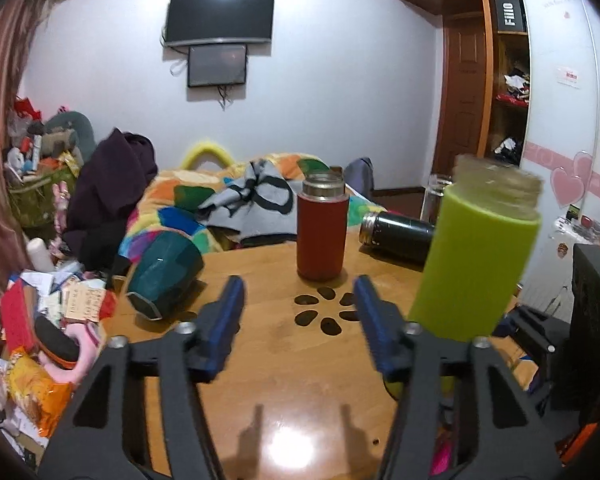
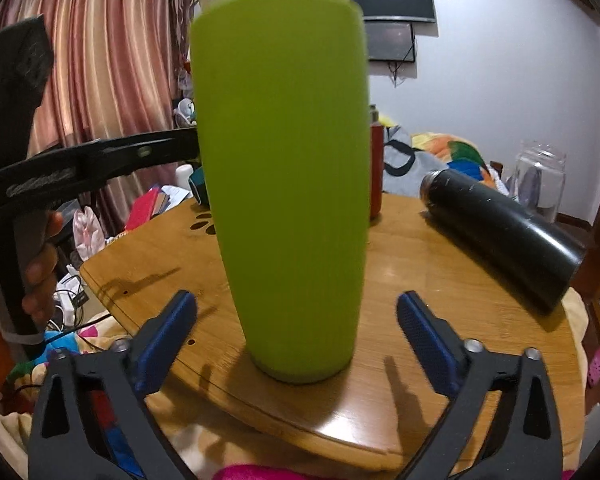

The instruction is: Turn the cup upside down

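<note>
Green cup upright, flip not yet started.

My right gripper (image 2: 296, 330) sits spread wide just before the green cup (image 2: 284, 168), mouth up near the wooden table's (image 2: 420, 264) front edge; my left gripper (image 1: 300, 312) gapes empty too. I judge grasp and turnover all remain.

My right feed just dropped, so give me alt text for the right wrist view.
A tall green cup stands upright on the round wooden table, just ahead of the open right gripper, whose blue fingers flank its base without touching. A black bottle lies on its side to the right; the left gripper reaches in from the left.
</note>
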`<action>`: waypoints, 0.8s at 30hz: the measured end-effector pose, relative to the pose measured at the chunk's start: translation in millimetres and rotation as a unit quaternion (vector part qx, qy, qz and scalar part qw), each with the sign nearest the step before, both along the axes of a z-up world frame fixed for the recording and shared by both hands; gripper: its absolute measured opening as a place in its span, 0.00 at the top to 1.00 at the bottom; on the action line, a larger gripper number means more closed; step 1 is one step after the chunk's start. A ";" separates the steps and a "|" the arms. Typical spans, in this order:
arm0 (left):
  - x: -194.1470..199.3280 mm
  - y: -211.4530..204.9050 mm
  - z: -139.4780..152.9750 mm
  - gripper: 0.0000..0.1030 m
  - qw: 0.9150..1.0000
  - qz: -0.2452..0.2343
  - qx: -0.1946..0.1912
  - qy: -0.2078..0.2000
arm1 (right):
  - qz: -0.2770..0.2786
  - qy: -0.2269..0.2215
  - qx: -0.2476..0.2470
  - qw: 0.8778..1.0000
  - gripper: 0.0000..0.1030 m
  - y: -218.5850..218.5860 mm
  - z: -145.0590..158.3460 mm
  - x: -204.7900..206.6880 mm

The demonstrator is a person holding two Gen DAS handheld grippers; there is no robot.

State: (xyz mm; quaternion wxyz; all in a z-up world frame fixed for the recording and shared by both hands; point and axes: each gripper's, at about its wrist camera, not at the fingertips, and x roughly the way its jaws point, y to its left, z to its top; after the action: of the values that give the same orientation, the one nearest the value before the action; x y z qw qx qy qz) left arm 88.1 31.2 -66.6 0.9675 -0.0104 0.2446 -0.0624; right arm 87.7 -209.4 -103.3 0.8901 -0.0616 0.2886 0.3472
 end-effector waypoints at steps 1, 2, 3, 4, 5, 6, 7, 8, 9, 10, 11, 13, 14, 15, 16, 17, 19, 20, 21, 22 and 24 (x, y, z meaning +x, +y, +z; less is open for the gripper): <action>9.6 -1.3 -4.0 0.65 1.000 -0.009 -0.002 0.011 | 0.002 0.007 0.000 1.000 0.23 1.4 -1.5 1.4; 16.6 -1.8 -7.7 0.72 1.000 -0.018 -0.005 0.020 | 0.005 0.016 -0.001 1.000 0.25 2.2 -4.2 3.2; 23.5 -3.3 -11.6 0.76 0.999 -0.023 -0.008 0.030 | 0.002 0.019 -0.003 1.000 0.29 2.5 -6.6 4.4; 26.9 -4.4 -14.2 0.83 0.999 -0.028 -0.012 0.038 | 0.000 0.020 -0.004 1.000 0.32 3.1 -7.9 5.1; 33.0 -5.8 -17.8 0.90 0.998 -0.038 -0.019 0.047 | -0.005 0.021 -0.005 1.000 0.34 2.6 -8.9 5.8; 35.5 -5.0 -19.3 0.91 0.998 -0.042 -0.022 0.050 | -0.005 0.022 -0.004 1.000 0.38 1.7 -9.1 7.0; 39.0 -7.1 -21.0 0.91 0.997 -0.047 -0.022 0.053 | -0.004 0.025 -0.002 1.000 0.38 -0.1 -8.4 7.4; 41.0 -9.8 -21.8 0.93 0.997 -0.050 -0.019 0.051 | -0.003 0.024 -0.003 1.000 0.38 -1.5 -8.1 6.5; 41.6 -11.0 -22.3 0.93 0.997 -0.054 -0.018 0.050 | -0.004 0.021 -0.008 1.000 0.38 -1.0 -7.8 5.2; 41.9 -14.4 -21.6 0.94 0.997 -0.061 -0.017 0.047 | -0.005 0.021 -0.009 1.000 0.38 -1.7 -7.2 4.7; 40.9 -16.6 -20.4 0.94 0.997 -0.067 -0.016 0.043 | -0.004 0.020 -0.012 1.000 0.38 -2.5 -6.6 4.0; 39.2 -21.1 -17.5 0.94 0.996 -0.079 -0.012 0.033 | -0.007 0.019 -0.018 1.000 0.39 -3.8 -3.4 4.4; 39.0 -23.1 -15.9 0.94 0.996 -0.083 -0.010 0.029 | -0.009 0.017 -0.022 1.000 0.39 -3.8 -2.6 4.3; 38.2 -25.8 -14.0 0.94 0.996 -0.090 -0.006 0.023 | -0.010 0.012 -0.028 0.999 0.39 -4.9 -1.6 3.5; 37.9 -27.6 -12.7 0.94 0.995 -0.095 -0.005 0.020 | -0.012 0.008 -0.033 0.999 0.39 -5.4 -0.5 1.3; 37.9 -28.6 -11.7 0.94 0.995 -0.099 -0.004 0.019 | -0.014 0.004 -0.040 0.999 0.39 -5.7 1.0 -1.0; 37.6 -28.9 -11.1 0.94 0.994 -0.105 -0.004 0.017 | -0.013 -0.001 -0.049 0.999 0.39 -6.5 3.3 -1.7; 38.3 -28.2 -11.4 0.94 0.994 -0.107 -0.004 0.017 | -0.010 -0.003 -0.051 0.999 0.39 -7.6 4.5 -2.6; 38.6 -28.4 -11.8 0.94 0.994 -0.110 -0.004 0.017 | -0.007 -0.006 -0.054 0.999 0.39 -8.2 5.5 -3.3; 38.9 -28.0 -12.5 0.94 0.994 -0.112 -0.005 0.018 | -0.006 -0.009 -0.056 0.998 0.39 -8.1 6.3 -4.0; 39.6 -27.6 -14.1 0.94 0.993 -0.114 -0.005 0.020 | -0.001 -0.018 -0.062 0.998 0.39 -7.3 8.4 -6.8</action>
State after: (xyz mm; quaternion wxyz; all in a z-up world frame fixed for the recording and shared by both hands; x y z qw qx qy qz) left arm 127.7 3.6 -80.6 0.9488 0.0119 0.2637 -0.1733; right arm 80.9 -216.7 -94.9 0.8897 -0.1230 0.2942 0.3269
